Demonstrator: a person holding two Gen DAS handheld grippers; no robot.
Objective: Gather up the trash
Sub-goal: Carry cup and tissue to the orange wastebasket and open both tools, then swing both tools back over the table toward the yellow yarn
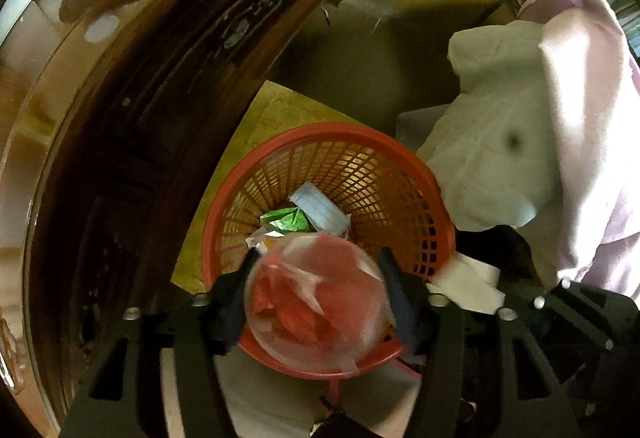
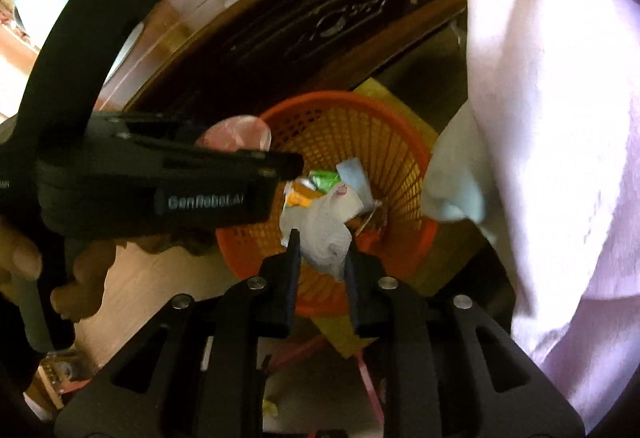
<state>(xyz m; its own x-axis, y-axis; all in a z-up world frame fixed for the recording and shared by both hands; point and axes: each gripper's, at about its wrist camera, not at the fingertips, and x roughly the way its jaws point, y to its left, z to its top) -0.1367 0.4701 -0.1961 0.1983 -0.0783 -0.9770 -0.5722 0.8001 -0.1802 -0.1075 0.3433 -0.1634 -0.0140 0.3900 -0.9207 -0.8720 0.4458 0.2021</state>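
Left wrist view is showing a dark carved wooden cabinet (image 1: 132,142) curving past a red lattice wastebasket (image 1: 400,154) on the floor, with pale cloth (image 1: 532,142) hanging just beside the basket's right rim. Already lying at the bottom are a blue-white face mask (image 1: 320,210) and a green wrapper (image 1: 286,220).

The left tongs (image 1: 318,288) are pinching a clear plastic cup (image 1: 316,302) stuffed with reddish scraps, holding it over the near part of the basket's mouth. The right tongs (image 2: 322,258) are gripping a crumpled white paper towel (image 2: 330,234), also above the opening; whether their pads are pressing firmly or only lightly is hard to judge.

Biggest risk, judging from this moment: the hanging cloth is crowding the rim, so a swinging arm could be catching the fabric and tipping the light basket. Next, both tools are working the same opening, the left tongs' black body lying across the right wrist view, so they could be knocking together. The cup is sitting near the close rim rather than centre; let go here, it could be striking the edge and bouncing onto the floor, spilling its scraps. Smallest, the light towel could be clinging to a pad or drifting outside the rim.
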